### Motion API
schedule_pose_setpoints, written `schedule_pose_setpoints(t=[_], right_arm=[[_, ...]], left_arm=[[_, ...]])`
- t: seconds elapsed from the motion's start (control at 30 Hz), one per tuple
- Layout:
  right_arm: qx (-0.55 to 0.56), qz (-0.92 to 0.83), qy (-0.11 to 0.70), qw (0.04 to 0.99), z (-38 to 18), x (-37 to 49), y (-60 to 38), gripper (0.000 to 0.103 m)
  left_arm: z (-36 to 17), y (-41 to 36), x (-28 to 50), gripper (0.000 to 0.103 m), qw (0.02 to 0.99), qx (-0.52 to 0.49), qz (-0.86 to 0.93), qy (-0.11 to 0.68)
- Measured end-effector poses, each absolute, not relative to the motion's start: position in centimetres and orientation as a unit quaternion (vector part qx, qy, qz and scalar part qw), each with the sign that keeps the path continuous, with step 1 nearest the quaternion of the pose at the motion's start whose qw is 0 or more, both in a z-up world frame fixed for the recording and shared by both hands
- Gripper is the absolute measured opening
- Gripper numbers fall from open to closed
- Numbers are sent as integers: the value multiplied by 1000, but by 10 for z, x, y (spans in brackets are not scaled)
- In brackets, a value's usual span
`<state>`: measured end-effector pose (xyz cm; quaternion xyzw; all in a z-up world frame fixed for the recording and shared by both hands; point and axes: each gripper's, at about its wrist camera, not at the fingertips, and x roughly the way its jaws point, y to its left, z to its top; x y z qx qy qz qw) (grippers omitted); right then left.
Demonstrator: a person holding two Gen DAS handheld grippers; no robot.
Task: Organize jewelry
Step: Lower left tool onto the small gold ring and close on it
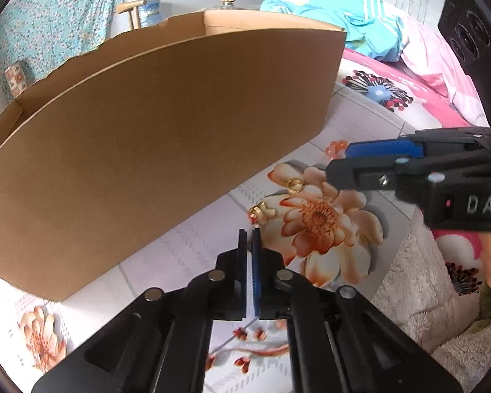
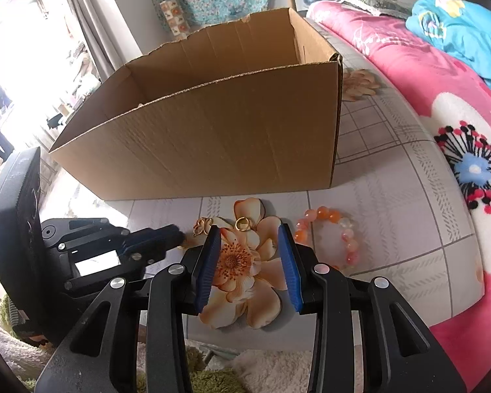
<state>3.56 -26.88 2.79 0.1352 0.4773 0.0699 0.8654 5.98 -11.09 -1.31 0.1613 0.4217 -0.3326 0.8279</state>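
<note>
The gold clasp-shaped piece [image 2: 202,226] lay on the flower-printed bedspread [image 2: 392,177], near the front wall of the cardboard box [image 2: 212,144], with a gold ring [image 2: 242,223] just beside it and an orange bead bracelet [image 2: 329,235] farther toward the pink quilt [image 2: 409,75]. The left gripper [image 1: 249,231] had its jaws pressed together, tips right at that gold piece; whether any link or chain end was caught between the pads could not be told from either view. If nothing was pinched, a lift would likely come up empty, or a thin edge could slip out and drop back onto the soft cloth, perhaps flicking the ring aside. The right gripper [image 2: 249,229] hung with jaws partly apart and empty, the ring just beyond the gap and the bracelet outside its right finger.
</note>
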Motion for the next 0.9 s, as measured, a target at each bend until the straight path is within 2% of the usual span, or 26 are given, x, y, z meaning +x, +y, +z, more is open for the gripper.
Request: schedule_pose_setpoints(t=[0.5, 0.63, 0.9], right_arm=[[127, 90, 481, 863, 29, 39, -261, 35], [124, 92, 487, 860, 28, 41, -258, 35], [124, 95, 493, 856, 24, 48, -251, 35]], left_arm=[[-10, -67, 56, 3, 836, 125, -315, 432], [-6, -64, 53, 21, 836, 126, -318, 429], [-13, -75, 55, 21, 830, 152, -317, 434]])
